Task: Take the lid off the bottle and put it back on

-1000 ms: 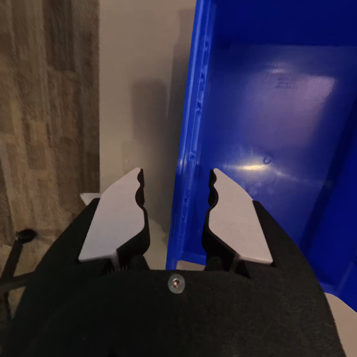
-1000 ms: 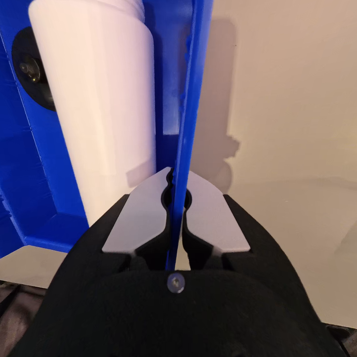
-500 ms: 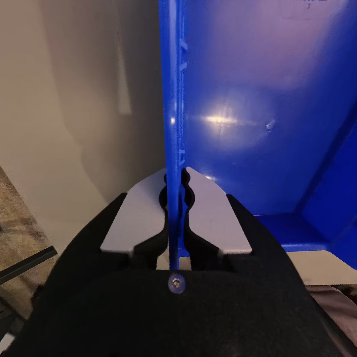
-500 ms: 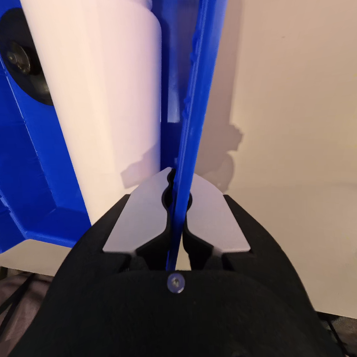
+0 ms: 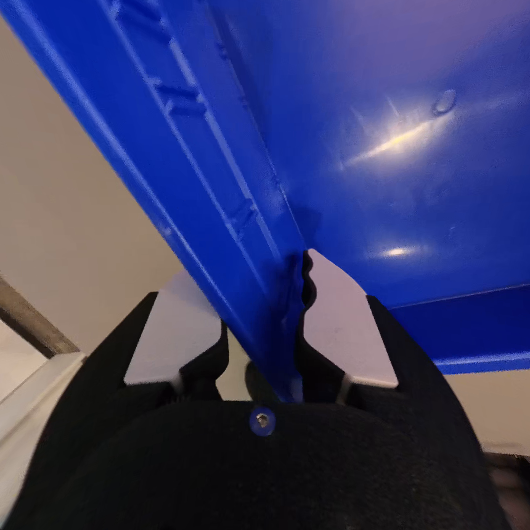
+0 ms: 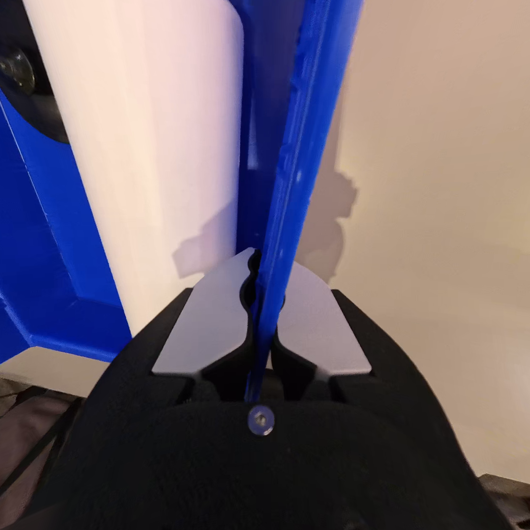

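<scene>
With both the left gripper (image 5: 289, 286) and right gripper (image 6: 268, 282) clamped on the blue bin (image 6: 304, 143) walls, expect the smooth, likely slippery white bottle (image 6: 149, 143) inside to need a mid-body grasp.

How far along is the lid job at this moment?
Done: nothing on the lid; it isn't in view. In hand: the left hand-held gripper and right hand-held gripper each clamp a wall of the blue bin, with the white bottle inside it. Left: grasping the bottle, then removing and refitting its lid.
</scene>
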A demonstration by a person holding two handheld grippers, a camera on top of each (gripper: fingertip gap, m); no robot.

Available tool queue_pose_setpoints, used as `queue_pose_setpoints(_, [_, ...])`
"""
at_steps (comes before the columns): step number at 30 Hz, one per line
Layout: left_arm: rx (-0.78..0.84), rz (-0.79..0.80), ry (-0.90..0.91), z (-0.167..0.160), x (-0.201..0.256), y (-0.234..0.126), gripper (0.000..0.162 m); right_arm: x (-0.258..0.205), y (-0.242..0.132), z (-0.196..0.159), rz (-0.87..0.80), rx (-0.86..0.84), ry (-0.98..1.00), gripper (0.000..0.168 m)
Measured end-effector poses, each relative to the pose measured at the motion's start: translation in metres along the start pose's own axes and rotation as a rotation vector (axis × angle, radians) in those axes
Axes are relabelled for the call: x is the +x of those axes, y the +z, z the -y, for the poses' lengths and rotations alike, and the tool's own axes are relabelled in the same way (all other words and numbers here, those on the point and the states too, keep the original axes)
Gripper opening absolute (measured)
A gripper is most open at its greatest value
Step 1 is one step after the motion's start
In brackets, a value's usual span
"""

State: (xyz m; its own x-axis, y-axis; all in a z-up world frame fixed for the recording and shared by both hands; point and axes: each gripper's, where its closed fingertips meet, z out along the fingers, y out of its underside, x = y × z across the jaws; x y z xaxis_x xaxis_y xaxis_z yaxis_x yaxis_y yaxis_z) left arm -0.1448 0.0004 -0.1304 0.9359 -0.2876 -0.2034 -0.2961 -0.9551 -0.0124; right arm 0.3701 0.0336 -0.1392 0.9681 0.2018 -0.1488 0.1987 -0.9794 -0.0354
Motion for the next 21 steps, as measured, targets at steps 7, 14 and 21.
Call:
queue_pose_setpoints(7, [0.064, -0.011, 0.128, 0.016, 0.052, -0.010, 0.057, -0.043, 0.007, -0.002, -0.065, -0.022, -0.115, 0.012])
queue_pose_setpoints(14, [0.060, -0.035, 0.142, 0.015, 0.053, -0.010, 0.056, -0.043, 0.013, -0.013, 0.019, -0.132, -0.123, 0.014])
queue_pose_setpoints(21, [0.081, -0.035, 0.175, 0.020, 0.056, -0.010, 0.057, -0.040, 0.014, -0.003, -0.010, -0.099, -0.109, 0.013])
